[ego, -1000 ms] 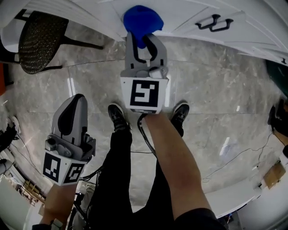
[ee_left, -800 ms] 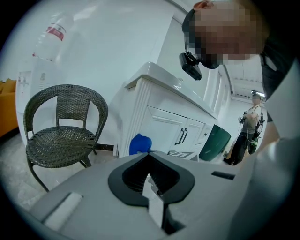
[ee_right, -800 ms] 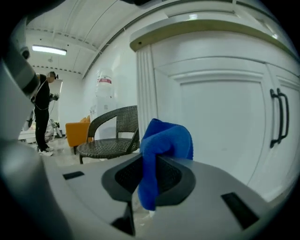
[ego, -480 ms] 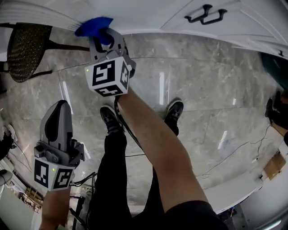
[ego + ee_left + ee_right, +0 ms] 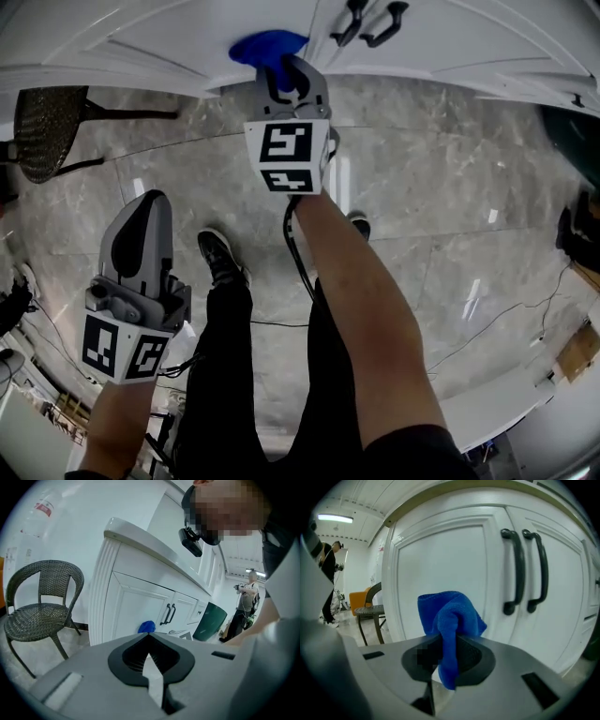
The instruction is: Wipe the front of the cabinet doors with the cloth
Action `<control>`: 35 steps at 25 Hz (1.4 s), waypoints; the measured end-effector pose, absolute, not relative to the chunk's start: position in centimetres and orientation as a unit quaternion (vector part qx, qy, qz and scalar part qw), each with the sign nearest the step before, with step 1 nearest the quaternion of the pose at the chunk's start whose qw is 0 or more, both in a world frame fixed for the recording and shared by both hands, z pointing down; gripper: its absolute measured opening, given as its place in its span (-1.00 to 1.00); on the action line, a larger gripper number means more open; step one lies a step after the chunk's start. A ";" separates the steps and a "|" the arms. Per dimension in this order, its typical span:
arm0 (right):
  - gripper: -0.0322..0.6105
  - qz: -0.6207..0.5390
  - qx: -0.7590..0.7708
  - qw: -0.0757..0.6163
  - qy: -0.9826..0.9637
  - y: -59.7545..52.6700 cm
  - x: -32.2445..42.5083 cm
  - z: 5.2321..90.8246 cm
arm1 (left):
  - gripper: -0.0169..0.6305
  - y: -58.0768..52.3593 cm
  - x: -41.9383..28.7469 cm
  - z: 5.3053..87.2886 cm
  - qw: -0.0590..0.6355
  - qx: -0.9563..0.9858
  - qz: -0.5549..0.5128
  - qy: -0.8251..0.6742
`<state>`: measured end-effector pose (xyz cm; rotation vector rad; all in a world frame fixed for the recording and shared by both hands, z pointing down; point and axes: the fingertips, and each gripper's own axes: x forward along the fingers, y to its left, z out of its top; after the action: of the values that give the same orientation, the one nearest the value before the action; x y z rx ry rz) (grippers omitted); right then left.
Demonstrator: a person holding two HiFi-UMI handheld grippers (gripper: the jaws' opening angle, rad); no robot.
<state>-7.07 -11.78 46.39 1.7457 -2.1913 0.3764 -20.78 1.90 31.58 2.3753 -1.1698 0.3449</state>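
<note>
My right gripper [image 5: 289,69] is shut on a blue cloth [image 5: 264,47], and the bunched cloth sits against the lower part of the white cabinet door [image 5: 159,37]. In the right gripper view the cloth [image 5: 450,616] rises from the closed jaws of the right gripper [image 5: 449,644], in front of the left door panel [image 5: 440,559] and left of the two black handles [image 5: 525,569]. My left gripper [image 5: 150,199] hangs lower left over the floor, shut and holding nothing. The left gripper [image 5: 149,634] faces the cabinet [image 5: 136,604] from a distance.
A wicker chair [image 5: 42,117] stands left of the cabinet on the grey marble floor [image 5: 450,187]. A dark green bin [image 5: 209,620] sits past the cabinet's right end. The person's feet [image 5: 220,258] and a cable are below the grippers. Another person [image 5: 248,597] stands far off.
The right gripper carried the cloth left along the door, then back right toward the handles. The left gripper stayed low at the left, shifting only a little.
</note>
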 end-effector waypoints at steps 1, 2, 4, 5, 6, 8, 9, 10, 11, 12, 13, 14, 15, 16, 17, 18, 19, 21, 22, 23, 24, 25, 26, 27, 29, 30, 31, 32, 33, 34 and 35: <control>-0.71 0.130 0.614 0.164 -0.761 -11.7 -5.6 46.9 | -0.95 2.0 -20.2 31.7 0.235 0.864 0.125 -0.427; -0.71 0.129 0.617 0.171 -0.758 -11.6 -4.2 47.3 | -0.95 2.2 -19.6 31.8 0.237 0.864 0.125 -0.427; -0.71 0.128 0.620 0.179 -0.753 -11.3 -1.9 47.7 | -0.95 2.7 -18.5 32.1 0.240 0.864 0.127 -0.424; -0.71 0.125 0.619 0.182 -0.753 -11.1 -1.0 47.8 | -0.95 2.9 -18.1 32.2 0.241 0.864 0.128 -0.423; -0.71 0.123 0.618 0.186 -0.754 -10.9 -0.3 47.8 | -0.95 3.2 -17.8 32.4 0.243 0.864 0.129 -0.422; -0.71 0.120 0.617 0.190 -0.754 -10.7 1.2 47.8 | -0.95 3.6 -17.3 32.5 0.247 0.863 0.129 -0.420; -0.71 0.120 0.620 0.191 -0.752 -10.6 2.0 47.8 | -0.95 3.6 -17.2 32.5 0.249 0.863 0.129 -0.420; -0.71 0.120 0.623 0.193 -0.749 -10.6 2.8 47.8 | -0.95 3.6 -17.2 32.5 0.250 0.863 0.128 -0.420; -0.71 0.116 0.624 0.198 -0.747 -10.6 3.4 47.7 | -0.95 3.6 -17.2 32.4 0.250 0.863 0.127 -0.420; -0.71 0.109 0.625 0.204 -0.746 -10.5 3.7 47.7 | -0.95 3.5 -17.3 32.3 0.250 0.863 0.125 -0.420; -0.71 0.104 0.626 0.209 -0.744 -10.4 3.9 47.6 | -0.95 3.4 -17.5 32.2 0.250 0.863 0.123 -0.421; -0.71 0.103 0.630 0.209 -0.741 -10.2 3.8 47.4 | -0.95 3.3 -17.8 32.1 0.250 0.863 0.120 -0.421; -0.71 0.108 0.635 0.205 -0.737 -9.9 3.6 47.2 | -0.95 3.2 -18.3 31.9 0.250 0.863 0.118 -0.422; -0.71 0.115 0.638 0.199 -0.735 -9.6 2.9 47.1 | -0.95 3.1 -19.0 31.8 0.251 0.863 0.116 -0.424; -0.71 0.121 0.637 0.193 -0.737 -9.3 1.6 47.1 | -0.95 3.0 -19.8 31.7 0.251 0.862 0.115 -0.426; -0.71 0.125 0.631 0.187 -0.742 -9.1 -0.2 47.2 | -0.95 2.9 -20.6 31.8 0.251 0.861 0.115 -0.428; -0.71 0.128 0.624 0.181 -0.749 -9.0 -2.2 47.3 | -0.95 2.7 -21.5 31.9 0.250 0.860 0.114 -0.429; -0.71 0.130 0.606 0.169 -0.766 -9.1 -6.7 47.6 | -0.95 2.3 -23.4 32.3 0.246 0.859 0.115 -0.434; -0.71 0.131 0.596 0.164 -0.775 -9.3 -9.2 47.8 | -0.95 2.1 -24.5 32.6 0.244 0.858 0.116 -0.437; -0.71 0.133 0.585 0.159 -0.784 -9.4 -11.7 48.1 | -0.95 2.1 -25.6 33.0 0.244 0.857 0.118 -0.439; -0.71 0.134 0.572 0.156 -0.794 -9.4 -14.3 48.4 | -0.95 2.1 -26.8 33.3 0.244 0.855 0.120 -0.441; -0.71 0.136 0.559 0.154 -0.804 -9.4 -16.9 48.6 | -0.95 2.3 -27.9 33.6 0.244 0.854 0.123 -0.443; -0.71 0.137 0.544 0.152 -0.814 -9.3 -19.4 49.0 | -0.95 2.4 -29.1 33.8 0.245 0.852 0.126 -0.446; -0.71 0.138 0.529 0.151 -0.824 -9.2 -21.8 49.4 | -0.95 2.6 -30.3 34.0 0.246 0.849 0.129 -0.449; -0.71 0.142 0.508 0.155 -0.836 -9.5 -25.4 50.4 | -0.95 2.8 -32.4 34.2 0.244 0.844 0.132 -0.458; -0.71 0.149 0.505 0.158 -0.835 -10.0 -26.3 51.0 | -0.95 2.9 -33.3 34.3 0.242 0.842 0.133 -0.463; -0.71 0.158 0.509 0.159 -0.831 -10.7 -26.6 51.7 | -0.95 2.9 -34.1 34.4 0.240 0.840 0.134 -0.468; -0.71 0.166 0.518 0.159 -0.824 -11.5 -26.3 52.2 | -0.95 2.9 -34.7 34.6 0.238 0.839 0.135 -0.470; -0.71 0.170 0.526 0.158 -0.818 -12.2 -25.7 52.6 | -0.95 3.0 -35.1 34.9 0.237 0.838 0.137 -0.472; -0.71 0.169 0.532 0.158 -0.815 -12.7 -24.9 52.7 | -0.95 3.1 -35.4 35.3 0.237 0.837 0.139 -0.474; -0.71 0.164 0.532 0.159 -0.815 -12.9 -24.3 52.6 | -0.95 3.3 -35.4 35.7 0.238 0.835 0.141 -0.475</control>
<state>-24.28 -12.91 52.61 1.5224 -2.3307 0.4697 -35.45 3.28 35.71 2.2884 -1.3019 0.3864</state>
